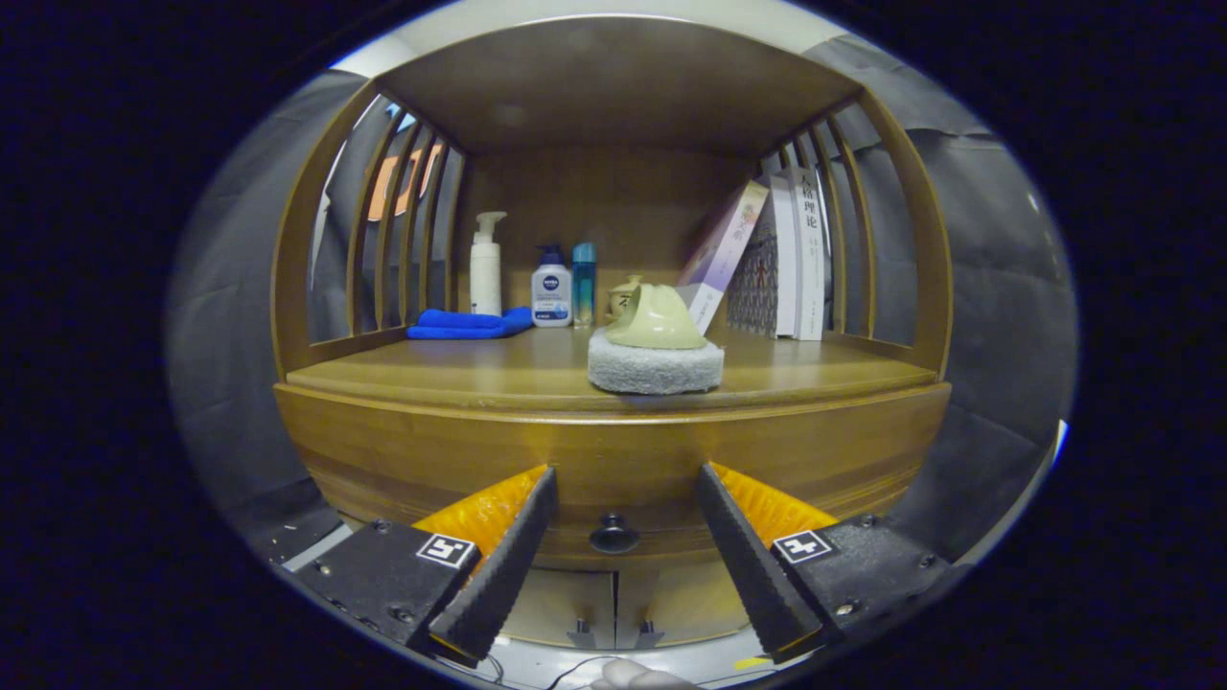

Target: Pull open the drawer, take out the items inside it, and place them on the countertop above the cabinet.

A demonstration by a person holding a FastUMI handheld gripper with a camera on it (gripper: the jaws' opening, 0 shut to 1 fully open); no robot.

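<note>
Gripper view: wooden cabinet (613,450) straight ahead, drawer (613,484) shut, its front flush under the surface (498,369). Dark round knob (613,533) sits in the gap between the two fingers of the claw (623,489), a little beyond the tips. Claw spread wide, holding nothing.

On the surface: a pale green ceramic piece (654,316) resting on a grey sponge pad (655,366) near the front edge. Further back, a folded blue cloth (470,324), a white pump bottle (486,264), a blue-capped bottle (551,287), a slim teal bottle (584,283), and leaning books (781,254). Drawer contents hidden.

Stage unclear: a shut drawer with things on top fits either a drawer yet to be emptied or one emptied and closed again; I cannot tell which.

If the knob is the target, judgement: keep the claw centred on it, go in level, close both fingers behind the knob's head rather than on its face, then pull straight back along the drawer's run. A skewed pull may bind the drawer or slip off the small knob.
</note>
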